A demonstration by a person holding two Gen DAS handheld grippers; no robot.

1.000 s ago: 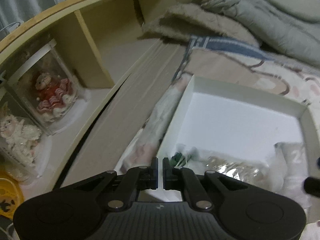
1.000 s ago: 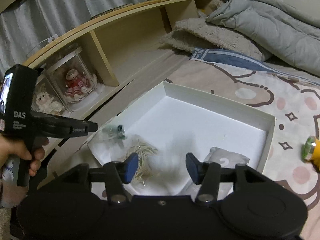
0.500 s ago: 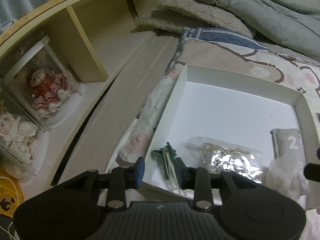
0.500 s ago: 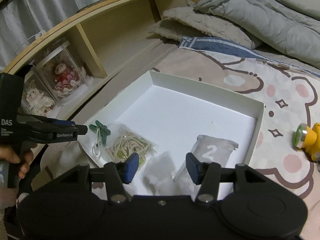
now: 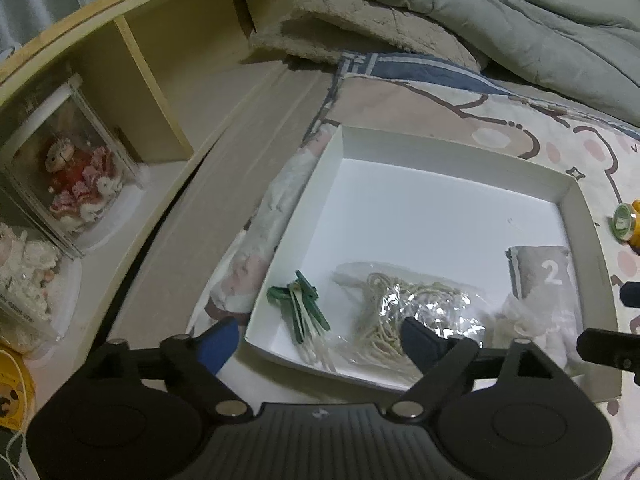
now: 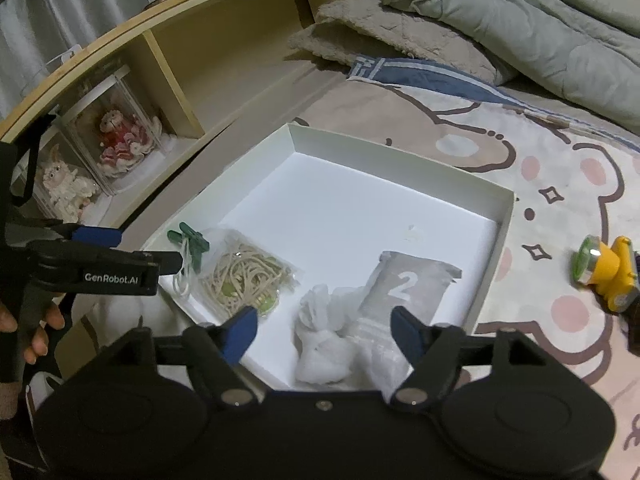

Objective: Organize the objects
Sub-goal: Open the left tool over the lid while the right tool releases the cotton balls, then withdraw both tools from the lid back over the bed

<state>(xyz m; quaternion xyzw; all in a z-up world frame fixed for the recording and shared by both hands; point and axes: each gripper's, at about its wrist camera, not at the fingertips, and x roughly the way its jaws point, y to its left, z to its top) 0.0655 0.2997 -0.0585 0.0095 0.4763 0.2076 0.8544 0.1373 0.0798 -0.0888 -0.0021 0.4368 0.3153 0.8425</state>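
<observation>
Left gripper [image 5: 320, 338]: jaws just opened wide, green clips [image 5: 299, 307] dropped in box [image 5: 452, 154] | right gripper [image 6: 322, 330]: jaws just widened, empty, over white cloth [image 6: 326, 344] | we judged clips sorted.

A: The light is dim and a little cold, yes?

B: Yes. The brightest area is the floor of the white box [image 5: 420, 220]; it looks almost washed out near its far edge.

A: Any glare?

B: Small sparkles on the clear plastic bag [image 5: 416, 308]. The shelf [image 6: 224, 48] compartments stay in soft shadow.

A: Sharpness?

B: Grainy, soft. The glass case [image 5: 68, 168] at the left is smeared. Fisheye bends the shelf into a curve, and the corners go black.
</observation>
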